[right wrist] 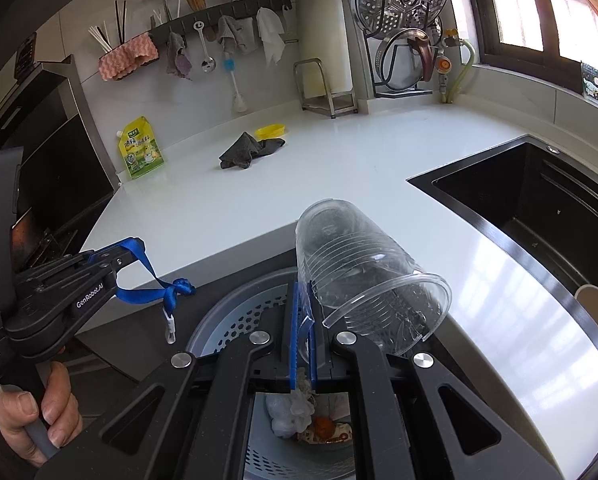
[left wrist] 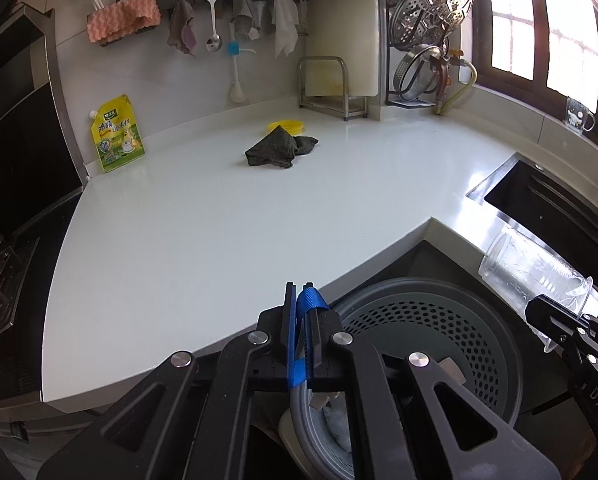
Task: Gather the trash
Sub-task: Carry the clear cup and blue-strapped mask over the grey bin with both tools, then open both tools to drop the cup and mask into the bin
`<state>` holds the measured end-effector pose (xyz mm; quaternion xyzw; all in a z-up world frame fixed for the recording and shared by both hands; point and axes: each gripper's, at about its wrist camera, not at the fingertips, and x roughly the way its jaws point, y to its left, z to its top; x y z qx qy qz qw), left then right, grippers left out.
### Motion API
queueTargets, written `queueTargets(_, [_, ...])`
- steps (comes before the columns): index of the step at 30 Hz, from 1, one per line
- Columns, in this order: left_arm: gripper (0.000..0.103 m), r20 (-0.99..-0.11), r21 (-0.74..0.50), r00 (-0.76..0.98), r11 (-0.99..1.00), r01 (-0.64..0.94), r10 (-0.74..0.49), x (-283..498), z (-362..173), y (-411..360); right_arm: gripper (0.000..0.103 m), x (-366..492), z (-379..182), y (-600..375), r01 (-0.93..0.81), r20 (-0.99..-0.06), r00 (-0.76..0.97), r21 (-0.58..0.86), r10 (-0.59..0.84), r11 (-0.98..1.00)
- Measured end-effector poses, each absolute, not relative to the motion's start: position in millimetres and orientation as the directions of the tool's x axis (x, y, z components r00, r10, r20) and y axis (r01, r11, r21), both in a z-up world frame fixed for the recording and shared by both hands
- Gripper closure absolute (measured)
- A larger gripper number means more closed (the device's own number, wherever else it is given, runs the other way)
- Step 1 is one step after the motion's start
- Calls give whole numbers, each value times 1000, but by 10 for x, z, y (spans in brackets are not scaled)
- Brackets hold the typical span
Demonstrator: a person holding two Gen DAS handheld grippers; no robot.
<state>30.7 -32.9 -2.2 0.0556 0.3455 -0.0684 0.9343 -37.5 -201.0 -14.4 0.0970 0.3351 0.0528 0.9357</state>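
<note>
My left gripper (left wrist: 299, 286) is shut on a blue strap (left wrist: 307, 300), at the counter's front edge. In the right wrist view, the left gripper (right wrist: 133, 249) is at the left, held by a hand, and the blue strap (right wrist: 155, 282) dangles from it with a white clip. My right gripper (right wrist: 303, 289) is shut on the rim of a clear plastic cup (right wrist: 359, 264), which lies tilted. The same cup (left wrist: 531, 268) shows at the right of the left wrist view. Both grippers hang over a grey perforated bin (right wrist: 235, 320), which holds crumpled wrappers (right wrist: 299, 412).
On the white counter (left wrist: 203, 232) lie a dark cloth (left wrist: 279, 148), a yellow dish (left wrist: 286, 125) and a yellow pouch (left wrist: 117, 138). A black sink (right wrist: 519, 200) is set in at the right. A stove hood stands at the left. Racks and hung utensils line the back wall.
</note>
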Motion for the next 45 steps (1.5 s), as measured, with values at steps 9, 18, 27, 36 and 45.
queueTargets(9, [99, -686, 41, 719, 980, 194, -113, 156, -190, -403, 99, -564, -276, -1894, -37, -641, 753, 184, 148, 982])
queueTargets(18, [99, -726, 23, 676, 978, 206, -125, 156, -401, -465, 99, -565, -477, -1889, -20, -669, 729, 189, 143, 982])
queueTargets(27, [99, -763, 1, 631, 975, 221, -141, 193, -591, -515, 99, -526, -668, -1899, -13, -704, 694, 199, 152, 980])
queueTargets(36, [99, -793, -3, 592, 972, 233, -144, 219, -776, -546, 99, -459, -884, -1925, 0, -750, 643, 204, 156, 979])
queueTargets(45, [97, -811, -7, 568, 974, 225, -137, 243, -870, -525, 99, -421, -1025, -1919, 6, -779, 603, 223, 174, 975])
